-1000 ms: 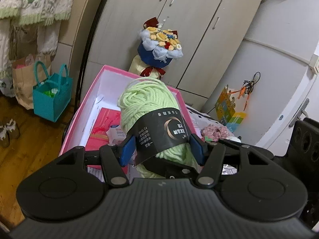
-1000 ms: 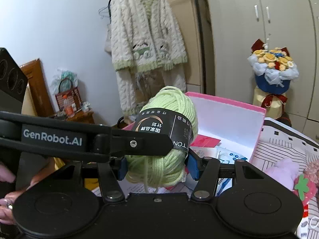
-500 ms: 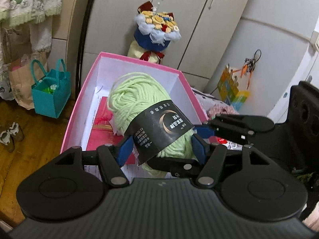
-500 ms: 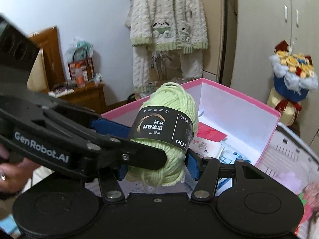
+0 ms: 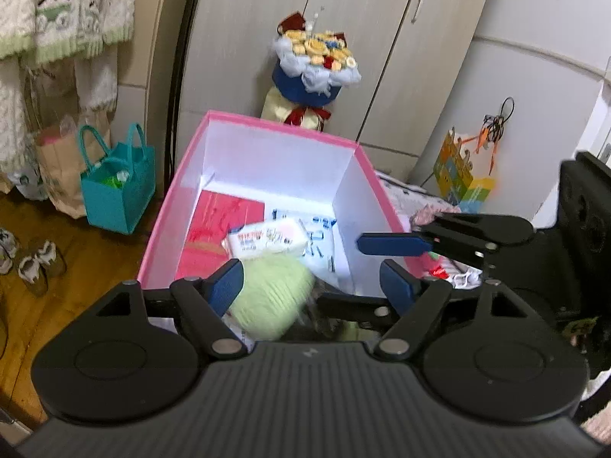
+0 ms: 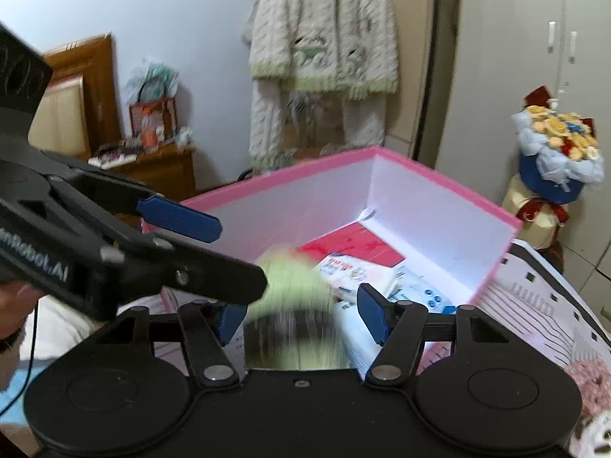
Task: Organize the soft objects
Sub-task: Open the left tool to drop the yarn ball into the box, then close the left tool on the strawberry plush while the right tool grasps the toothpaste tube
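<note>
Green Yarn Skein Released over the Pink Box

Left to right in the left wrist view: left gripper (image 5: pixel 311 280) with jaws just spread wider, pads clear of the pale green yarn skein (image 5: pixel 273 297); skein blurred, apparently dropping into the near end of the pink box (image 5: pixel 284 129), just below a white tissue pack (image 5: pixel 267 238). Further right, right gripper (image 5: pixel 389 246) reaching in, likewise parted and empty. In the right wrist view, right gripper (image 6: pixel 298 315) astride the blurred skein without pressing it, jaws just eased apart.

Judged light, soft and springy; compressible, not fragile, loose strands liable to snag. Best taken across the middle, on the dark paper band (image 6: pixel 290 330), where the winding is firmest. Long axis hard to read through the blur; seemingly running away from the cameras, band end nearer, rounded end toward the far wall of the box.
</note>
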Action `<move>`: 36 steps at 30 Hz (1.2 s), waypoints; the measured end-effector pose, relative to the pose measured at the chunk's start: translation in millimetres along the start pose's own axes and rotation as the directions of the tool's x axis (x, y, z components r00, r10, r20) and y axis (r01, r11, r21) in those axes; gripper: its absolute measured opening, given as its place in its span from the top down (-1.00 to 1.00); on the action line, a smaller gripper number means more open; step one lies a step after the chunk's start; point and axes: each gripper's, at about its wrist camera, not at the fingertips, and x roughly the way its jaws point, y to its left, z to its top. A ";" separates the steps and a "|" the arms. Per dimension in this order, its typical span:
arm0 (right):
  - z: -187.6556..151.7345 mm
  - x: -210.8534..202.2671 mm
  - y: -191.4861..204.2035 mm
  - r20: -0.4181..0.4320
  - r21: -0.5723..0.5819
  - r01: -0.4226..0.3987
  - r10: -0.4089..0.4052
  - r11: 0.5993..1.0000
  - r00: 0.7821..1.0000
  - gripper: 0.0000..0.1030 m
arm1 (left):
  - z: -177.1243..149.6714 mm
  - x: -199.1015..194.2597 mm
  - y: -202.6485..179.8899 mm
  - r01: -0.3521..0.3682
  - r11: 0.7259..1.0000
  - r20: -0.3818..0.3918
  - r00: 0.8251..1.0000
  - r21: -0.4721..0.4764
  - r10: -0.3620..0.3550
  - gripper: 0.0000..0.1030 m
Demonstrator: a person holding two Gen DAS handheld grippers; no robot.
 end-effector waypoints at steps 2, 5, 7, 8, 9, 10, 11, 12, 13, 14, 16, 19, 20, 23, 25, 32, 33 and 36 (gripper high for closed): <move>-0.8 -17.3 -1.4 0.034 0.013 0.023 -0.023 1.000 0.999 -0.32 | 1.5 -9.8 -1.3 0.004 1.000 0.022 1.000 0.003 -0.004 -0.52; -1.9 -42.5 -4.7 0.078 0.033 0.066 -0.068 0.997 0.995 -0.33 | 4.7 -25.4 -6.5 -0.006 1.000 0.062 0.998 0.021 0.005 -0.54; -5.2 -60.9 -9.4 0.103 0.056 0.094 -0.099 0.994 0.990 -0.33 | 6.6 -36.1 -11.4 -0.009 0.999 0.085 0.996 0.037 0.005 -0.54; -7.3 -70.4 -11.9 0.113 0.069 0.108 -0.115 0.992 0.987 -0.33 | 7.3 -41.4 -14.3 -0.008 0.999 0.094 0.996 0.044 0.004 -0.54; -9.4 -77.8 -14.2 0.120 0.082 0.121 -0.130 0.989 0.984 -0.33 | 8.0 -45.9 -17.1 -0.007 0.999 0.102 0.995 0.052 0.001 -0.55; -12.3 -87.4 -17.8 0.125 0.100 0.138 -0.150 0.985 0.981 -0.35 | 8.6 -49.8 -20.2 -0.004 0.998 0.108 0.994 0.061 -0.003 -0.55; -15.6 -97.0 -20.4 0.128 0.122 0.160 -0.175 0.980 0.976 -0.36 | 9.2 -54.2 -23.6 0.001 0.997 0.113 0.994 0.071 -0.009 -0.55; -18.5 -105.2 -23.5 0.131 0.137 0.177 -0.195 0.975 0.972 -0.36 | 9.6 -58.4 -27.8 0.008 0.997 0.118 0.993 0.082 -0.018 -0.55; -22.2 -115.3 -26.9 0.136 0.151 0.197 -0.217 0.969 0.967 -0.37 | 9.7 -62.0 -32.1 0.015 0.996 0.123 0.992 0.093 -0.027 -0.55; -26.0 -124.0 -29.6 0.142 0.161 0.213 -0.236 0.964 0.961 -0.37 | 9.2 -64.6 -36.4 0.020 0.994 0.128 0.991 0.103 -0.033 -0.56; -34.5 -140.0 -35.6 0.156 0.179 0.246 -0.274 0.953 0.949 -0.40 | 7.6 -69.1 -45.7 0.034 0.991 0.137 0.989 0.130 -0.052 -0.56; -50.6 -161.9 -42.6 0.201 0.199 0.307 -0.345 0.931 0.917 -0.42 | 3.9 -67.8 -58.7 0.067 0.985 0.128 0.988 0.158 -0.088 -0.56; -57.0 -168.1 -45.1 0.214 0.209 0.326 -0.369 0.922 0.905 -0.44 | 2.5 -66.0 -63.8 0.079 0.983 0.124 0.987 0.165 -0.100 -0.56; -75.0 -179.3 -53.6 0.210 0.241 0.351 -0.402 0.905 0.891 -0.48 | -3.5 -56.0 -81.8 0.123 0.975 0.106 0.984 0.184 -0.144 -0.56; -86.0 -183.0 -58.9 0.189 0.252 0.366 -0.417 0.896 0.889 -0.48 | -7.5 -46.2 -94.9 0.159 0.967 0.088 0.980 0.197 -0.180 -0.56; -120.2 -180.5 -76.0 0.134 0.266 0.392 -0.436 0.881 0.890 -0.49 | -20.7 -5.8 -132.9 0.205 0.951 0.025 0.976 0.231 -0.217 -0.55; -124.9 -179.3 -79.1 0.127 0.273 0.388 -0.432 0.881 0.893 -0.49 | -22.4 0.5 -137.4 0.207 0.950 0.019 0.976 0.233 -0.218 -0.55; -138.5 -172.8 -87.2 0.095 0.294 0.381 -0.423 0.877 0.901 -0.49 | -25.4 19.6 -150.4 0.202 0.949 0.006 0.978 0.242 -0.209 -0.53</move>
